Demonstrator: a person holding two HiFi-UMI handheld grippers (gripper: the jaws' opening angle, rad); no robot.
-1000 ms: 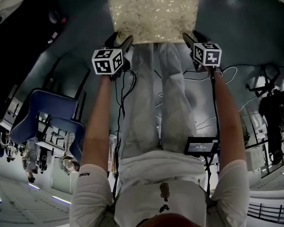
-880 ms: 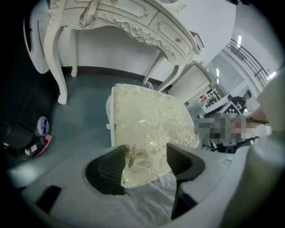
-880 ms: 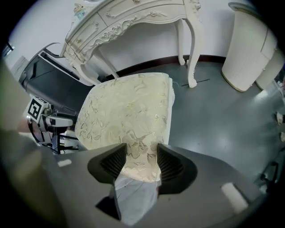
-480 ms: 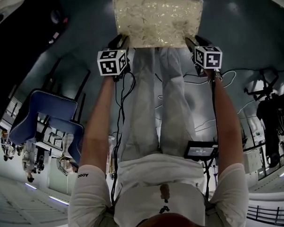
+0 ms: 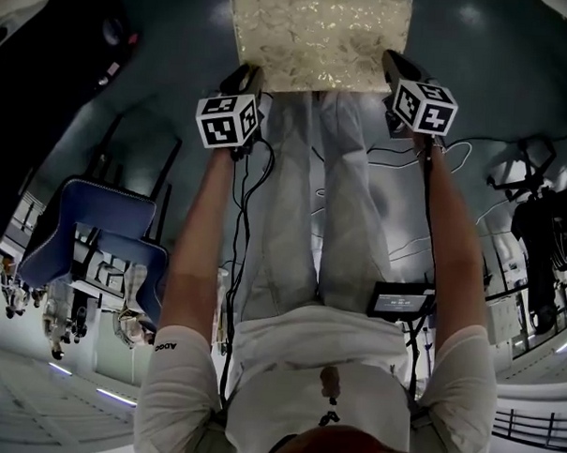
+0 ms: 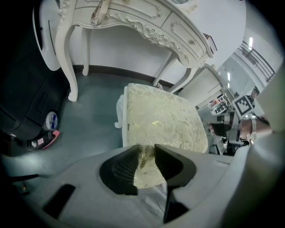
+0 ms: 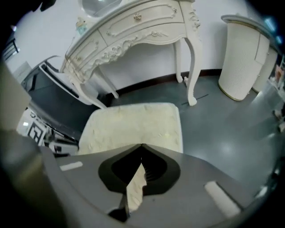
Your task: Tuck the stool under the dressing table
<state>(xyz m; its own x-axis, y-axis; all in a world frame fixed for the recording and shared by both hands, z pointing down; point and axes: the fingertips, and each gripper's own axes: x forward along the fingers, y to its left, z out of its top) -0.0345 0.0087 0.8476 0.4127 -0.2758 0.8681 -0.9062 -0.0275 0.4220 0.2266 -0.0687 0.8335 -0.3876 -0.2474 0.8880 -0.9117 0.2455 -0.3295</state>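
Observation:
The stool [image 5: 318, 39] has a cream patterned cushion and stands on the dark floor in front of my legs. The white carved dressing table [image 6: 133, 22] stands just beyond it, also in the right gripper view [image 7: 142, 26]. My left gripper [image 5: 249, 79] is at the cushion's near left corner. Its jaws are closing, and cushion fabric [image 6: 164, 120] fills the narrow gap between the pads [image 6: 144, 161]. My right gripper [image 5: 395, 66] is at the near right corner with its tips together [image 7: 141, 148] over the cushion's edge [image 7: 133, 124]. Whether it pinches any fabric is hidden.
A white wicker bin [image 7: 242, 58] stands right of the table's leg [image 7: 191, 67]. A black case [image 7: 58, 102] lies on the left, with a tape roll [image 6: 51, 121] beside it. A blue chair [image 5: 96, 231] and floor cables [image 5: 408, 170] flank the person.
The stool has slid a little away from me, toward the table. Both grippers followed it, the right one shifting up and to the right. Both pairs of jaws have narrowed.

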